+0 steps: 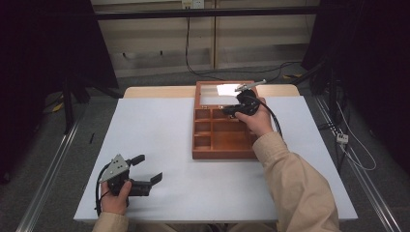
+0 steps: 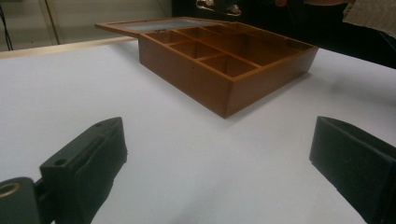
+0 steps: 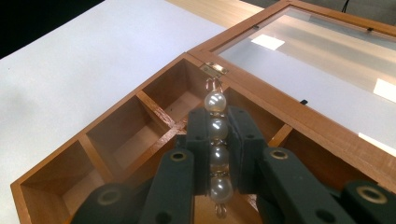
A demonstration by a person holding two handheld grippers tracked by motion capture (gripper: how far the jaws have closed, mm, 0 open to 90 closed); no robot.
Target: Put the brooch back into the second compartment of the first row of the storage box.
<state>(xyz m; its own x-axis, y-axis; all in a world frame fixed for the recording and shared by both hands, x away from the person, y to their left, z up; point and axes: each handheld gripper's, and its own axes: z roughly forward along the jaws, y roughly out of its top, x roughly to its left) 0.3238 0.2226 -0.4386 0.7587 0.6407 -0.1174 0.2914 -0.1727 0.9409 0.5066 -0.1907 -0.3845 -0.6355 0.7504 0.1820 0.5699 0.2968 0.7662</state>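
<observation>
A wooden box (image 1: 226,145) with several compartments lies on the white table, its glass lid (image 1: 222,93) swung flat open at the far side. My right gripper (image 3: 217,125) hovers over the box's far compartments, shut on a short string of pearls (image 3: 216,140) with a small metal clasp at its end. In the high view the right gripper (image 1: 231,110) sits above the box's far part. My left gripper (image 1: 146,169) rests near the table's front left, jaws wide open with nothing between them. The box (image 2: 219,60) appears ahead of the left gripper (image 2: 219,163).
The white table top (image 1: 159,135) has a wooden strip (image 1: 154,92) along its far edge. Cables run over the floor behind and to the right. Dark stands flank the table on both sides.
</observation>
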